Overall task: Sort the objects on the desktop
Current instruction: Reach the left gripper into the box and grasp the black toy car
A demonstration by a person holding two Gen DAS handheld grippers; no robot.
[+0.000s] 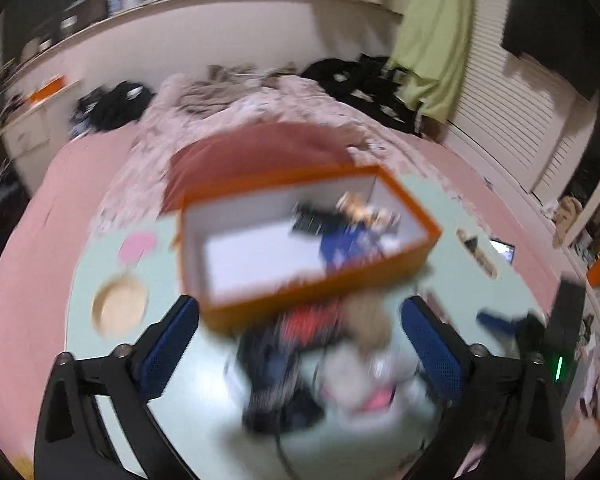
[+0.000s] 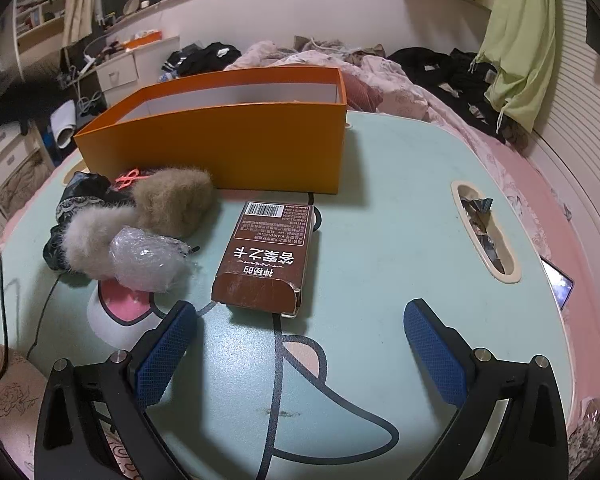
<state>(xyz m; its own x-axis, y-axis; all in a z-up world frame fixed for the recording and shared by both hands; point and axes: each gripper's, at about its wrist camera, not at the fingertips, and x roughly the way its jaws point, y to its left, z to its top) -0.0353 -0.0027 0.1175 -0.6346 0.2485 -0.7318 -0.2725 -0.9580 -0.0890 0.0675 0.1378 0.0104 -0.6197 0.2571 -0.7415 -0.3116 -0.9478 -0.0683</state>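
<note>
Both tongs look alike. The left tongs (image 1: 299, 344) have two black angular arms, each ending in a flat finger faced with a blue pad (image 1: 168, 350) of fine cross-hatched texture. Round silver screws sit at the arm joints, two on each side. The right tongs (image 2: 300, 350) share the black frame, the blue gridded pads (image 2: 436, 354) and the silver screw heads.

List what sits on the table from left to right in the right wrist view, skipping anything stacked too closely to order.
Black cloth → grey fur ball → bubble wrap bundle → brown box → slot in the table → phone at the right edge. The orange box spans behind several, so it is left out.
</note>
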